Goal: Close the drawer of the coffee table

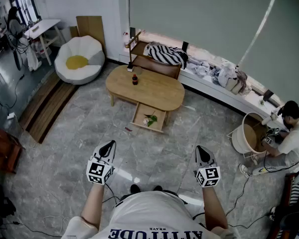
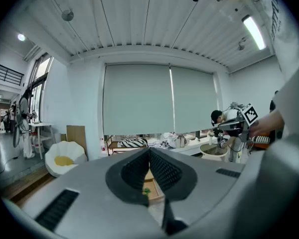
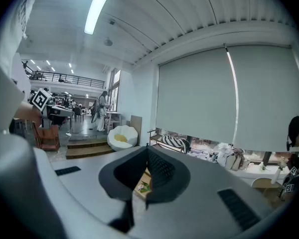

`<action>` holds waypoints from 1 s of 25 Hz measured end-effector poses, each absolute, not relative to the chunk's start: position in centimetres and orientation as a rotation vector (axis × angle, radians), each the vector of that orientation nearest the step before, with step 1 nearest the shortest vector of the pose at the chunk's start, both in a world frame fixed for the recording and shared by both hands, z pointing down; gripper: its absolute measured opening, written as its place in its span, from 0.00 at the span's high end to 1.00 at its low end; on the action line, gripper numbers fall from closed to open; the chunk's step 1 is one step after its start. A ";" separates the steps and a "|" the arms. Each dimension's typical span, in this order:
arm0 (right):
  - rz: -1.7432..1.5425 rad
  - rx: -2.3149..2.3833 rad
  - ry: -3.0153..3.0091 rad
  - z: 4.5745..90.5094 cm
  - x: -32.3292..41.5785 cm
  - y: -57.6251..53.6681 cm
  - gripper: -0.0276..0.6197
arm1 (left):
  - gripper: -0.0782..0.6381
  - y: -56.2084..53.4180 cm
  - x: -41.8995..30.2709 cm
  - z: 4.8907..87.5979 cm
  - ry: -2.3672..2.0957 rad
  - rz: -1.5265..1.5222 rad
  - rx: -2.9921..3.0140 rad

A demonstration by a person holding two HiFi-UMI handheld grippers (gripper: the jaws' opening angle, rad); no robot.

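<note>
Currently: approach step, no contact with the drawer yet.

Drawer (image 1: 141, 114) stands pulled out from the near side of the oval wooden worktop (image 1: 159, 93), still open, its front edge towards the person. A green-and-white item (image 1: 150, 119) lies inside it, right of centre. A dark bottle (image 1: 135, 79) stands on the worktop, on the far left of the drawer and back from the near edge.

Left gripper (image 1: 110, 144): jaws closed together, nothing between them. Its own view shows the left gripper (image 2: 149, 156) with the ribbed pads meeting along one line. Right gripper (image 1: 201, 149): likewise closed and empty, and the right gripper (image 3: 147, 153) shows the same in its own view. Both are held out in front of the body, roughly level and aimed at the far side. Both are well apart from the drawer, with bare grey floor (image 1: 164, 148) between.

Judgement: the closing itself has not begun.

Next move calls for:
- closing the gap to the worktop;
- bringing one gripper down to the low drawer front;
- pressing near the middle of the front panel, towards the far side, so the drawer runs in straight rather than skewing.

Closed jaws suit a push, so no grasp is needed. Whether the item rises above the drawer rim cannot be told from here; check before pushing home.
</note>
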State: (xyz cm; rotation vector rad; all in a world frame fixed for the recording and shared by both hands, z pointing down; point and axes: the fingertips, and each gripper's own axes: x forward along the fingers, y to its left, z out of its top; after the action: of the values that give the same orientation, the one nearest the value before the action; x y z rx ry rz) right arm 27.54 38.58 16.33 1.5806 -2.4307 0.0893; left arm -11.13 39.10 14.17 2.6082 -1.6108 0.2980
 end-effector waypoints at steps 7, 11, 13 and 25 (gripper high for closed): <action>0.083 1.579 -2.433 16.2 27.2 39.3 0.93 | 0.86 39.8 -11.3 14.3 -1.608 0.306 2.613; 0.085 1.584 -2.435 16.2 27.2 39.7 0.93 | 0.86 40.2 -11.3 14.3 -1.608 0.304 2.618; 0.085 1.588 -2.437 16.1 27.1 39.8 0.93 | 0.86 40.3 -11.4 14.4 -1.606 0.305 2.619; 0.078 1.609 -2.448 15.6 26.2 40.6 0.93 | 0.86 40.9 -12.1 14.4 -1.594 0.299 2.636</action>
State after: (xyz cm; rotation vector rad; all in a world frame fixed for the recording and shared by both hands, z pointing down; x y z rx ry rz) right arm 26.22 40.63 15.65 1.6091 -2.4480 0.0780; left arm -12.06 40.91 14.42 2.6360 -1.5936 0.2986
